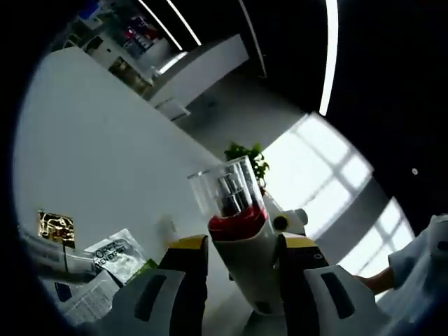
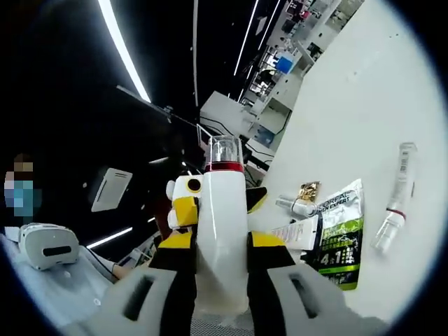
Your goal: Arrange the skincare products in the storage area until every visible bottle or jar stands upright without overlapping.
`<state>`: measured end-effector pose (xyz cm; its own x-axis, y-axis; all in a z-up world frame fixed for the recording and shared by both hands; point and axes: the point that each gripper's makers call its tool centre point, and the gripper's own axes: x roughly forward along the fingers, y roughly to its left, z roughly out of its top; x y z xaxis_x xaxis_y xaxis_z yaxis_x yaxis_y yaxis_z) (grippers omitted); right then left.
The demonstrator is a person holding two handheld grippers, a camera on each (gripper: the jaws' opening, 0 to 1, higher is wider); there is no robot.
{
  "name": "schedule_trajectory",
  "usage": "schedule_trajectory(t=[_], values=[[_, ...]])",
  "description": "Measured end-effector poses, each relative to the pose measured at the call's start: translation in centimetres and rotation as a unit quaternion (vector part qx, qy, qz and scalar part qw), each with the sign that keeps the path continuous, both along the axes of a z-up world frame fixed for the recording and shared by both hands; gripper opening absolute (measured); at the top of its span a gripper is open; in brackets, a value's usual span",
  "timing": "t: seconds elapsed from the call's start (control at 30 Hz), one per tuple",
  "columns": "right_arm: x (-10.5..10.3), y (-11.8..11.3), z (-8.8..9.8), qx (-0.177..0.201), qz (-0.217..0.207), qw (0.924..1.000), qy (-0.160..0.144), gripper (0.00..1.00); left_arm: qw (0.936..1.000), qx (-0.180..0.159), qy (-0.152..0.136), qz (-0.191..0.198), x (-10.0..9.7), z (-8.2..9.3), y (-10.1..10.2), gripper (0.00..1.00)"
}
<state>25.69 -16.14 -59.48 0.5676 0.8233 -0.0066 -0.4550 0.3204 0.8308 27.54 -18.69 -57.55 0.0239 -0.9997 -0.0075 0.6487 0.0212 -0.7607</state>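
In the left gripper view, the left tongs [image 1: 241, 262] close on a white pump bottle [image 1: 241, 245], their yellow-tipped jaws pressing its body from both sides. The bottle has a red collar and a clear cap over a metal pump head, and it is lifted off the white desk [image 1: 105, 154]. Left of the bottle and low in the view, a green and silver sachet [image 1: 115, 252] lies flat on the desk, with a small gold packet [image 1: 56, 227] just beyond it. Behind the bottle's cap stands a green plant [image 1: 248, 155], and past that a bright window [image 1: 322, 175]. A person's light sleeve [image 1: 420, 259] shows to the right of the bottle.

In the right gripper view, the right tongs [image 2: 220, 255] grip the same white pump bottle [image 2: 222, 231] around its lower body, jaws tight against its sides. The other gripper's yellow-tipped jaws [image 2: 183, 203] meet the bottle higher up, near the collar. Right of the bottle, on the desk [image 2: 364, 98], lie a white tube [image 2: 297, 231], the green and silver sachet [image 2: 343, 234], a small gold packet [image 2: 308, 190] and a small silver-capped bottle [image 2: 294, 205] on its side. Farther right lies a slim clear tube [image 2: 395, 196] with a red band, well apart from the sachet.
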Motion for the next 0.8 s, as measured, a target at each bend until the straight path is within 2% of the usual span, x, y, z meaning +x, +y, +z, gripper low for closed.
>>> schedule_trajectory(t=[0.03, 0.2, 0.33, 0.43, 0.47, 0.53, 0.57, 0.67, 0.8], values=[[-0.2, 0.0, 0.1, -0.003, 0.000, 1.0000, -0.005, 0.26, 1.0000, 0.001, -0.009, 0.003, 0.0, 0.0, -0.2, 0.33], [-0.8, -0.5, 0.0, -0.021, 0.001, 0.9997, -0.013, 0.26, 0.9999, -0.001, -0.006, -0.016, -0.3, 0.2, -0.7, 0.31], [-1.3, -0.8, -0.3, -0.061, 0.008, 0.9976, -0.032, 0.26, 0.9994, 0.002, 0.001, -0.034, -0.1, 0.1, -1.1, 0.29], [-1.7, -0.9, -0.9, -0.094, 0.016, 0.9946, -0.042, 0.27, 0.9987, 0.012, -0.008, -0.049, -0.7, -0.1, -1.6, 0.28], [-1.8, -1.1, -1.2, -0.118, 0.019, 0.9916, -0.050, 0.27, 0.9985, 0.015, -0.008, -0.052, -0.8, -0.1, -1.7, 0.27], [-2.0, -1.1, -1.2, -0.124, 0.021, 0.9907, -0.050, 0.27, 0.9981, 0.021, -0.010, -0.057, -0.9, -0.2, -2.0, 0.27], [-2.1, -1.3, -1.5, -0.139, 0.020, 0.9884, -0.057, 0.27, 0.9979, 0.022, -0.011, -0.059, -0.9, -0.3, -2.1, 0.26], [-2.2, -1.7, -2.0, -0.168, 0.019, 0.9833, -0.066, 0.28, 0.9963, 0.040, -0.031, -0.070, -1.4, -0.7, -2.6, 0.26], [-2.4, -2.5, -3.4, -0.227, 0.013, 0.9716, -0.064, 0.29, 0.9931, 0.064, -0.062, -0.075, -1.9, -1.5, -3.3, 0.26]])
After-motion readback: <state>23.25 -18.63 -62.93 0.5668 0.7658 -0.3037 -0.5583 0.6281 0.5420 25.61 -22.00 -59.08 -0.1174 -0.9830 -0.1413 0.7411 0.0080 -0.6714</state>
